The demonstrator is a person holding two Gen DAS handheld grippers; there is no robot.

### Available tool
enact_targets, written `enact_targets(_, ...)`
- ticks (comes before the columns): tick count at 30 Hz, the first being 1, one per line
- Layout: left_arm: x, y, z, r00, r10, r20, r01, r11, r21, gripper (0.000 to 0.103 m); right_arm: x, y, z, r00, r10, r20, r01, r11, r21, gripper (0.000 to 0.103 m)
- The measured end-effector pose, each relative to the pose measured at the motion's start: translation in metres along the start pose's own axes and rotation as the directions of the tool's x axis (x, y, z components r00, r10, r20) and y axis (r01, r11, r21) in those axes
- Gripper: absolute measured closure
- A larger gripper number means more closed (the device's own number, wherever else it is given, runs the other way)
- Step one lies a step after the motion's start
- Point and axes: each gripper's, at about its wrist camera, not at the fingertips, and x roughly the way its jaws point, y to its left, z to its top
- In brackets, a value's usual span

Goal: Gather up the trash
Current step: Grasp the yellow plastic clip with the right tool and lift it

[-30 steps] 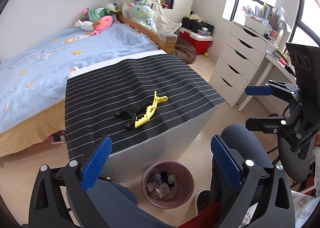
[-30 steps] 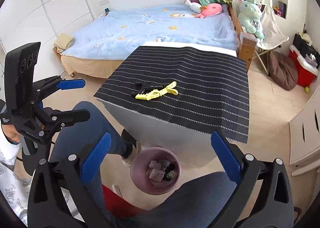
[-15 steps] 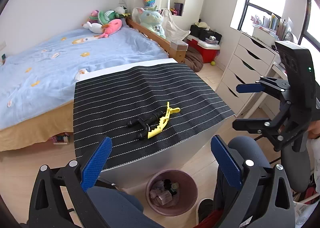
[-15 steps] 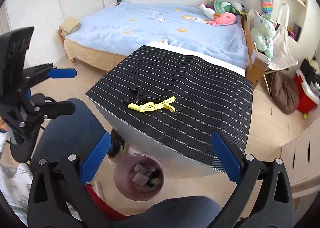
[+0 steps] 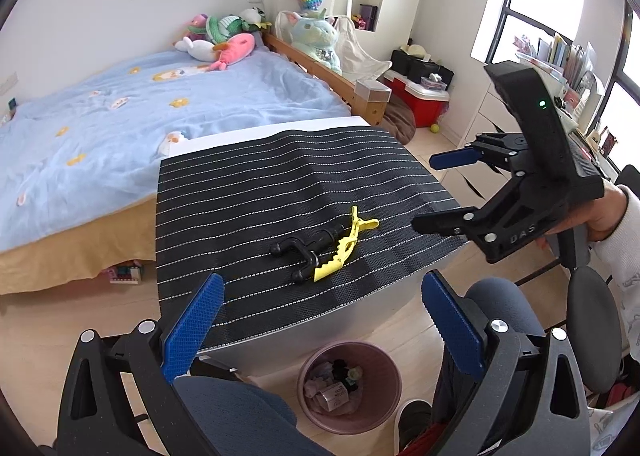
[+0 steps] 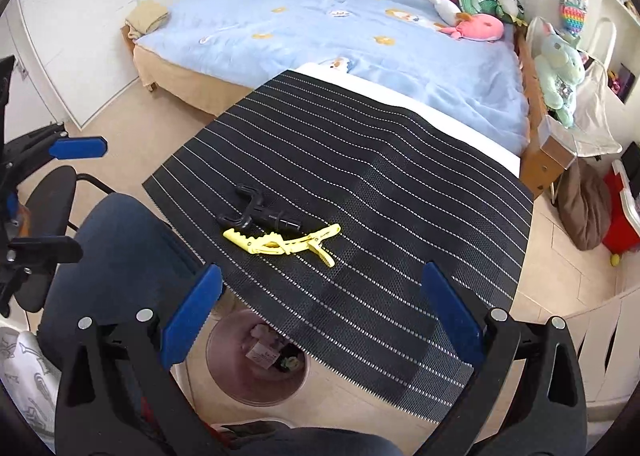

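Note:
A yellow hair clip (image 5: 345, 245) and a black forked plastic part (image 5: 305, 252) lie side by side on the black striped mat (image 5: 280, 176) near the table's front edge. They also show in the right wrist view, the clip (image 6: 282, 242) and the black part (image 6: 256, 214). A pink trash bin (image 5: 385, 373) with several scraps stands on the floor under the front edge; it shows too in the right wrist view (image 6: 236, 380). My left gripper (image 5: 322, 330) is open and empty, short of the table. My right gripper (image 6: 320, 312) is open and empty, over the front edge; it appears in the left wrist view (image 5: 436, 190).
A bed with a blue cover (image 5: 120, 116) and plush toys stands behind the table. White drawers and a desk (image 5: 560, 104) are at the right, a red cooler (image 5: 424, 100) on the floor. My knees in blue trousers (image 6: 120, 248) are below the grippers.
Both grippers have risen and moved toward the table; the clip and black part look closer. The right gripper now reaches near the mat's right edge. Nothing was picked up.

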Motion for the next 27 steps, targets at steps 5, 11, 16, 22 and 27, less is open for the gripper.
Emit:
enact_targets(5,0.003,0.006,0.000,1.000,0.000,-0.008,0.000,1.000,-0.015,0.008,0.027,-0.004,0.005,0.998,0.016,-0.065,-0.017,1.000,-0.024,0.014)
enact_targets(11,0.005,0.013,-0.001,1.000,0.003,-0.015,-0.003,1.000,-0.027,0.008,0.052,-0.005,0.006,0.991,0.031,-0.129,-0.037,0.998,-0.042,0.038)
enact_targets(16,0.007,0.020,-0.003,1.000,0.005,-0.022,-0.006,0.999,-0.043,0.008,0.066,-0.006,0.004,0.986,0.042,-0.160,-0.052,0.997,-0.058,0.062)
enact_targets(22,0.010,0.026,-0.006,1.000,0.006,-0.028,-0.007,0.998,-0.065,0.008,0.075,-0.006,0.004,0.985,0.052,-0.167,-0.064,0.996,-0.068,0.080)
enact_targets(27,0.010,0.028,-0.009,0.999,0.011,-0.033,-0.014,0.997,-0.077,0.008,0.077,-0.004,0.003,0.983,0.059,-0.172,-0.074,0.994,-0.082,0.090)
